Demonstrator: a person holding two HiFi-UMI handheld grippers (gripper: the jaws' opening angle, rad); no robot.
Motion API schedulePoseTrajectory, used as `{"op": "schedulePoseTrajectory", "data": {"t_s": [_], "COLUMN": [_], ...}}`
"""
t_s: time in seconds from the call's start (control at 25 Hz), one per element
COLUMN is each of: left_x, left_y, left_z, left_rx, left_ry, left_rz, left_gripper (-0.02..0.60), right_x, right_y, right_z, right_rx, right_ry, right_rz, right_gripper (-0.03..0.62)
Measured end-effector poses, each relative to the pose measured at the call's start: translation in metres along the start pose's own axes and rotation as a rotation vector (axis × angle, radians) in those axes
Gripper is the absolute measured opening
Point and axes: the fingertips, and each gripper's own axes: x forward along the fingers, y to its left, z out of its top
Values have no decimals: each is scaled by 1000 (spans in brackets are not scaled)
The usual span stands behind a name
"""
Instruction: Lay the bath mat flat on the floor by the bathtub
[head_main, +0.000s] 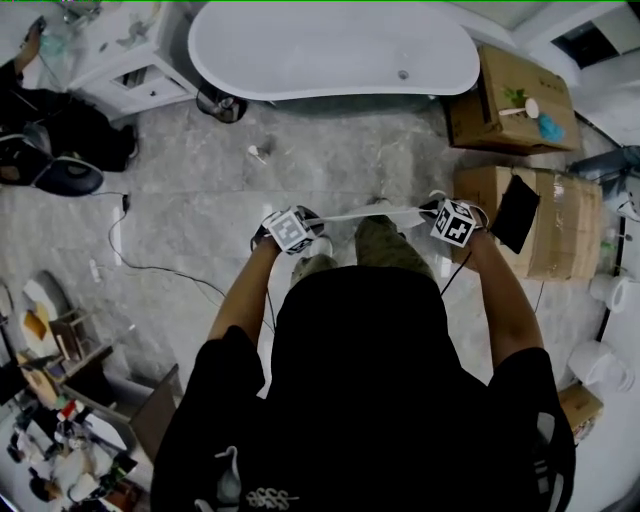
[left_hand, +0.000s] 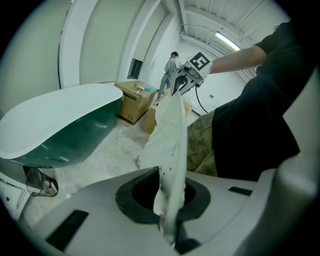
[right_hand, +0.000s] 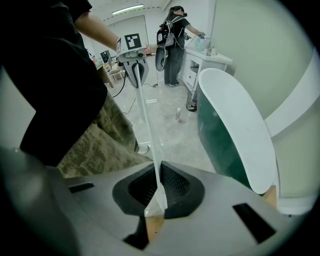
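Holding bath mat (left_hand: 171, 135) taut — left gripper (left_hand: 170, 225), right gripper (right_hand: 150, 210) clamped on it | risking edge slipping out, landing creased by bathtub (head_main: 330, 45).

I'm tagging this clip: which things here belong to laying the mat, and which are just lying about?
In the job:
mat, held stretched between the left tool and right tool
tub
floor

Lying about:
boxes
cabinet
bottle on the floor
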Motion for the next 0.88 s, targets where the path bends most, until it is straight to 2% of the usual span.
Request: {"op": "schedulePoseTrajectory", "data": {"t_s": [0.32, 0.52, 0.68, 0.88], "left_x": [22, 48, 66, 84], "left_y": [24, 46, 55, 65], "left_z": [49, 85, 105, 131], "left_rx": [-151, -153, -181, -180], "left_ry": [37, 81, 106, 136], "left_rz": [64, 134, 134, 148], "left_gripper": [29, 29, 29, 29], "right_x": [8, 13, 16, 19], "right_y": [-75, -104, -120, -135], "right_z": [-32, -73, -96, -124], "right_rx": [-65, -62, -31, -6], "right_ry": [-58, -76, -84, -107], "right_rz": [51, 80, 104, 141], "right_gripper": [26, 26, 26, 26]}}
